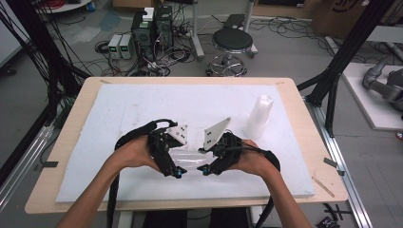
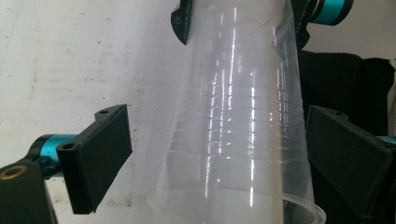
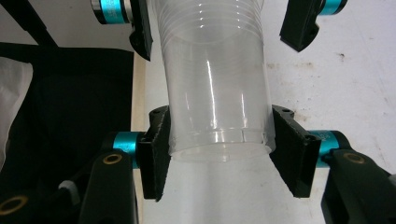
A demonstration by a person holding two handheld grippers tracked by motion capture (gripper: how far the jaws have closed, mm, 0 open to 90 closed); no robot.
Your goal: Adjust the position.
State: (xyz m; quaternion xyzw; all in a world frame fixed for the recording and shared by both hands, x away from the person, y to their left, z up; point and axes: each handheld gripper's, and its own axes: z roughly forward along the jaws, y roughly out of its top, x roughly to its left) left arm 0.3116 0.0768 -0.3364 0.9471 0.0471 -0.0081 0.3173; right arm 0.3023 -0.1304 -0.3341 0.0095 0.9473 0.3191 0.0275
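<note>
Both grippers meet over the middle of the white foam board [image 1: 142,109] on the wooden table [image 1: 304,156], facing each other with a clear plastic cup [image 1: 190,157] lying level between them, near the board's front edge. Right gripper [image 1: 205,153] is clamped on the cup: in the right gripper view both black pads [image 3: 158,154] press on the cup's narrow base end [image 3: 217,116], one on each side, base rim sitting right at the pads. Left gripper [image 1: 178,154] is let go: in the left gripper view its jaws stand wide, the left pad [image 2: 95,156] well clear of the cup wall, the right pad just beside the cup's wide rim end [image 2: 238,140], contact there hard to tell. So the cup hangs off the right gripper alone, its mouth toward the left gripper and its base toward the right. The cup looks like more than one nested together, judging by the stacked ridges; can't tell the count. A stack of clear cups [image 1: 259,116] stands upside down on the board farther back and right, well apart from both hands. Floor behind has a black stool [image 1: 232,42] and computer boxes [image 1: 152,31] with cables.
</note>
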